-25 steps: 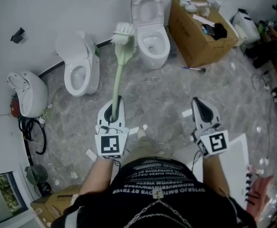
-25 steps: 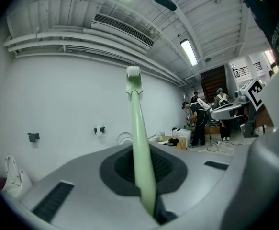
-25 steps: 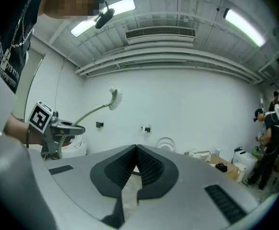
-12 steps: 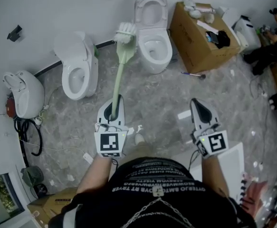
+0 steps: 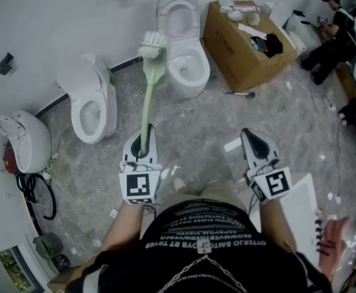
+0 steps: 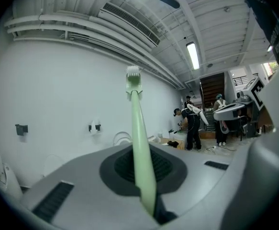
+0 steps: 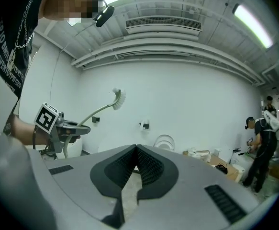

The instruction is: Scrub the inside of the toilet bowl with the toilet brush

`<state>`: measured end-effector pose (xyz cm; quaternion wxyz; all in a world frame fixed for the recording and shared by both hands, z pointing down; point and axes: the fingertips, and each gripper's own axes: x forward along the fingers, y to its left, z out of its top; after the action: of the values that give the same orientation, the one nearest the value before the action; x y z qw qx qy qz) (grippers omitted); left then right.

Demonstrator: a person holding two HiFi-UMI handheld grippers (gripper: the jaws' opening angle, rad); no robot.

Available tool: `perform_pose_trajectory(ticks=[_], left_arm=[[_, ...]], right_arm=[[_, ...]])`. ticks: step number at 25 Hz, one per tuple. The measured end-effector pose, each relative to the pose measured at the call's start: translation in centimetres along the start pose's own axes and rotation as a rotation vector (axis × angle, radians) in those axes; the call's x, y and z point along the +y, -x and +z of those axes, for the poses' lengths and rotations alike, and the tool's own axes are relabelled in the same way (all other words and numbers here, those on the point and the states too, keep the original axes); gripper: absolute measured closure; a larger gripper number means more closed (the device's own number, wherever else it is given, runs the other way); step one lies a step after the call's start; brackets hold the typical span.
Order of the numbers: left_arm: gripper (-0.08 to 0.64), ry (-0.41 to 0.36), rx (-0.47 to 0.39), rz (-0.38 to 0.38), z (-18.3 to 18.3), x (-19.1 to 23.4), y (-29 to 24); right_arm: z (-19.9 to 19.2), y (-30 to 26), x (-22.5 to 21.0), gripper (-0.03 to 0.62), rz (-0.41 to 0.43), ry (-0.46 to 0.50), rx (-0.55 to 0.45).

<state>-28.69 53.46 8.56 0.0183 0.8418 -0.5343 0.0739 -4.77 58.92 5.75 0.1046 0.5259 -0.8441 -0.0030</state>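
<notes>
My left gripper [image 5: 143, 141] is shut on the handle of a pale green toilet brush [image 5: 148, 88], whose white bristle head [image 5: 152, 44] points forward and up toward the wall. In the left gripper view the brush handle [image 6: 140, 147] rises from between the jaws. An open white toilet [image 5: 185, 57] with its lid up stands against the wall, just right of the brush head. A second white toilet [image 5: 90, 105] stands to the left. My right gripper [image 5: 253, 144] is shut and empty, held over the floor at the right. The right gripper view shows the brush [image 7: 109, 104] held in the left gripper [image 7: 58, 131].
A cardboard box [image 5: 242, 41] with loose items stands right of the open toilet. A white rounded unit [image 5: 20, 140] with black cables lies at the far left. A person [image 5: 330, 26] is at the back right. White sheets [image 5: 305, 200] lie on the grey marbled floor.
The view has shifted: the toilets and box now sit further left and up in the head view. Both grippers keep their pose, the brush still held by the left one.
</notes>
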Motion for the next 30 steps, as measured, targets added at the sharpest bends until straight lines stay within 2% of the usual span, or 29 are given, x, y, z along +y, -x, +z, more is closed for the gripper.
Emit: perform_pose_trajectory(ticks=[3, 13, 22, 26, 30], left_arm=[[0.558, -0.015, 0.013, -0.008, -0.4, 0.3, -1.1], [0.558, -0.051, 0.021, -0.008, 0.3, -0.5, -5.9], [0.557, -0.048, 0.03, -0.016, 0.6, -1.6, -12.9], [0.558, -0.008, 0.027, -0.008, 1.5, -2.4, -15.4], [0.557, -0.058, 0.046, -0.015, 1.3, -2.8, -17.3]], right_arm=[[0.2, -0.4, -1.3, 0.589, -0.02, 0.033, -0.008], [0.4, -3.5, -6.0, 0.589, -0.014, 0.005, -0.039], [1.2, -8.1, -11.6, 0.589, 0.0, 0.025, -0.061], [0.9, -9.1, -14.0, 0.589, -0.005, -0.003, -0.049], [0.4, -10.5, -15.9, 0.589, 0.004, -0.015, -0.031]])
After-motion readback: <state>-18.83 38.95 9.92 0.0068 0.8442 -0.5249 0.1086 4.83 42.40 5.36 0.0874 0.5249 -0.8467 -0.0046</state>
